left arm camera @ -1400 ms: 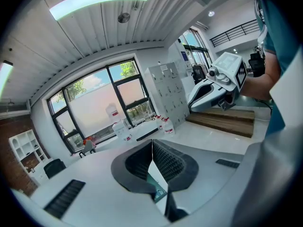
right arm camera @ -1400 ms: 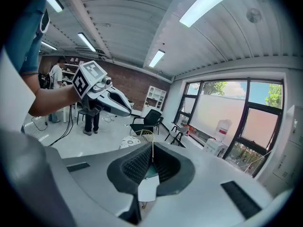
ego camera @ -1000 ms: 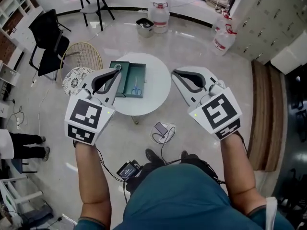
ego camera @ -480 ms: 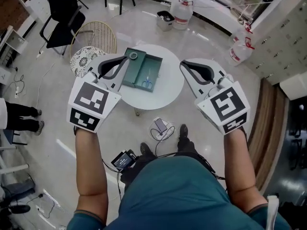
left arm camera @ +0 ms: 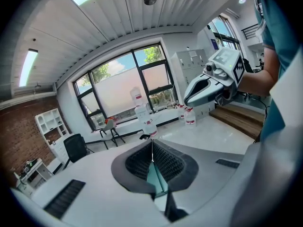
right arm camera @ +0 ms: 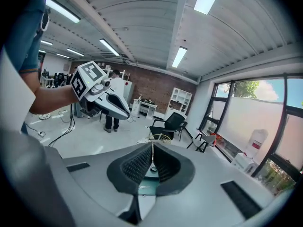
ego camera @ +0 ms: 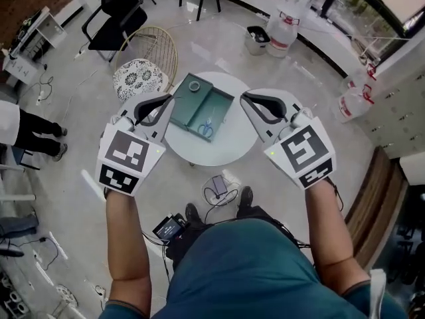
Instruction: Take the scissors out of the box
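Closest in, the person's forearms (ego camera: 126,244) reach out toward 12 o'clock, and at their ends the two claws ride side by side. The left gripper (ego camera: 169,99) has its jaws pressed together on nothing, just a thin seam in its own view. The right gripper (ego camera: 244,99) matches it, closed and empty. Between them and just beyond sits the round white table (ego camera: 229,148). On it is the open green box (ego camera: 182,111), its long sides running roughly 1 to 7 o'clock in the head view. The scissors (ego camera: 206,127) lie inside, in the right-hand compartment at the end nearer the person. They seem to lie along the compartment, with the blue handles toward 6 o'clock as best I can tell. From the left claw they lie at about 4 o'clock, from the right at about 8. Neither claw looks clearly nearer, though that compartment is on the right claw's side. I'd say the jaws must part first and then come down from above, because the box wall and the middle divider hem the scissors in on both flanks. A tape roll (ego camera: 194,86) sits at the far end of the other compartment, well apart. Farther out, a wire chair (ego camera: 138,78) stands close by the table at 10 o'clock. Water jugs (ego camera: 282,25) stand out at 1 o'clock, and above the table the room looks open.
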{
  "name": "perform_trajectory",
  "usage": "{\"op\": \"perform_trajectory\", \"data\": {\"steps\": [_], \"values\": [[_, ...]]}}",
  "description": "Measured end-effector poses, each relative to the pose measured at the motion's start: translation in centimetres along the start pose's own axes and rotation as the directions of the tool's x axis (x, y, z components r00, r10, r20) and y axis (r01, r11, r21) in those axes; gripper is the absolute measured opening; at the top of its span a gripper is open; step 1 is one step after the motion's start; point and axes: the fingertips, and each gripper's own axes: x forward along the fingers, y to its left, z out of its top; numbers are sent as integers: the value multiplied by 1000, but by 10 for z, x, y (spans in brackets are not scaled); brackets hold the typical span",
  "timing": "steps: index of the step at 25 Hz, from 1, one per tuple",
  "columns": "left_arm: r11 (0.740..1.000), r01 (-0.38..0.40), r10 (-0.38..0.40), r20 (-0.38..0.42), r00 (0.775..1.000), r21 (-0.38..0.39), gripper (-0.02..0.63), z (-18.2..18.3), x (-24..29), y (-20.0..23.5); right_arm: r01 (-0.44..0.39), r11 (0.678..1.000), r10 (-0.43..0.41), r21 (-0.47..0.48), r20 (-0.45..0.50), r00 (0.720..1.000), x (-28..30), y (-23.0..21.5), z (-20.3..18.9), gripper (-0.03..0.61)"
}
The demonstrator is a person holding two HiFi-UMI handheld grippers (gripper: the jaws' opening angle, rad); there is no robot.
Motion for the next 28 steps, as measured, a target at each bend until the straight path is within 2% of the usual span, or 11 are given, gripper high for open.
{"op": "perform_trajectory", "data": {"steps": [8, 15, 22, 28], "values": [[999, -20, 16, -92, 996, -37, 20, 2, 44, -14, -79, 997, 79, 2, 23, 997, 7, -41, -21, 38], [998, -1, -8, -153, 988, -59, 20, -13, 78, -12, -94, 995, 93, 28, 22, 995, 23, -64, -38, 38], [995, 42, -61, -221, 973, -89, 21, -47, 118, -12, -90, 993, 90, 80, -3, 996, 39, -77, -70, 38], [988, 96, -129, -298, 946, -124, 21, -89, 164, -22, -89, 987, 94, 133, -34, 995, 56, -84, -109, 38]]}}
